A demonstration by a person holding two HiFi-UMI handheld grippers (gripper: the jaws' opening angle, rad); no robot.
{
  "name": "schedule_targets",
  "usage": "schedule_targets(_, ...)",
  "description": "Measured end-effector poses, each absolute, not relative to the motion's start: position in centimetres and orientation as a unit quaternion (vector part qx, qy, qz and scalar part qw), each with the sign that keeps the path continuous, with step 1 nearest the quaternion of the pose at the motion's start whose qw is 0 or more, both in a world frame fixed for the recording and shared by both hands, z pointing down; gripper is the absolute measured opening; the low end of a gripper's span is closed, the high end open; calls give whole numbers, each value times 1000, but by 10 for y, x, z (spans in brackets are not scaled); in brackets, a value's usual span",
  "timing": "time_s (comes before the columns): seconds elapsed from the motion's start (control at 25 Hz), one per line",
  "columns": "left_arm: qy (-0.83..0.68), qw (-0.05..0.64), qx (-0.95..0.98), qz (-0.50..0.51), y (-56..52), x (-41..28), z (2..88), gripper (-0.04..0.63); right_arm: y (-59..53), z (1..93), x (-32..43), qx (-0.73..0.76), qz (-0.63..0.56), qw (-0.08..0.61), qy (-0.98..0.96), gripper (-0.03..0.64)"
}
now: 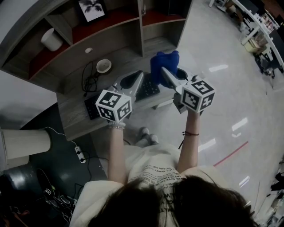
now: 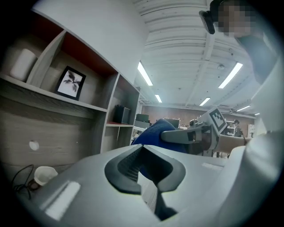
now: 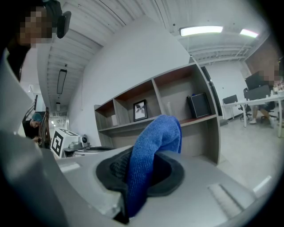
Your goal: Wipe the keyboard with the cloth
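A black keyboard (image 1: 150, 88) lies on the grey desk (image 1: 73, 122), partly hidden under both grippers. My right gripper (image 1: 167, 74) is shut on a blue cloth (image 1: 164, 63), which bunches over the keyboard's right end. In the right gripper view the cloth (image 3: 151, 153) stands up from between the jaws of that gripper (image 3: 142, 173). My left gripper (image 1: 136, 80) hovers over the keyboard's middle, its jaws together with nothing held. The left gripper view shows its shut gripper (image 2: 144, 153), with the cloth (image 2: 153, 129) and the right gripper (image 2: 188, 135) just beyond.
A white bowl (image 1: 104, 65) and a tangle of black cable (image 1: 90, 80) sit on the desk behind the keyboard. Shelves above hold a framed picture (image 1: 92, 9) and a white cylinder (image 1: 52, 39). A power strip (image 1: 80, 154) lies on the floor at left.
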State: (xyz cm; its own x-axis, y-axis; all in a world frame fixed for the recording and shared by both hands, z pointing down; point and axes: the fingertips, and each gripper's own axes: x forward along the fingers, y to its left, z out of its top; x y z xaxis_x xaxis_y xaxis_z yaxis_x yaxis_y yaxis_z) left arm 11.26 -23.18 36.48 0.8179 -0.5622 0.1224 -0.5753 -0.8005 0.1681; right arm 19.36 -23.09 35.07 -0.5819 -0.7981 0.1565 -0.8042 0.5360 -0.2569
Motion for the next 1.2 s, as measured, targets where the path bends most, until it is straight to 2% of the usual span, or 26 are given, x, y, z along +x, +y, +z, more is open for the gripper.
schedule_targets(0.44, -285, 134, 948, 53, -247, 103, 402, 3, -245, 396, 179, 468, 188, 35, -863, 60)
schedule_targets(0.88, -302, 201, 930, 65, -263, 116, 441, 3, -271, 431, 187, 441, 208, 106, -866, 60)
schedule_targets(1.2, -323, 223, 917, 71, -268, 126, 458, 3, -283, 448, 195, 414, 227, 122, -873, 60)
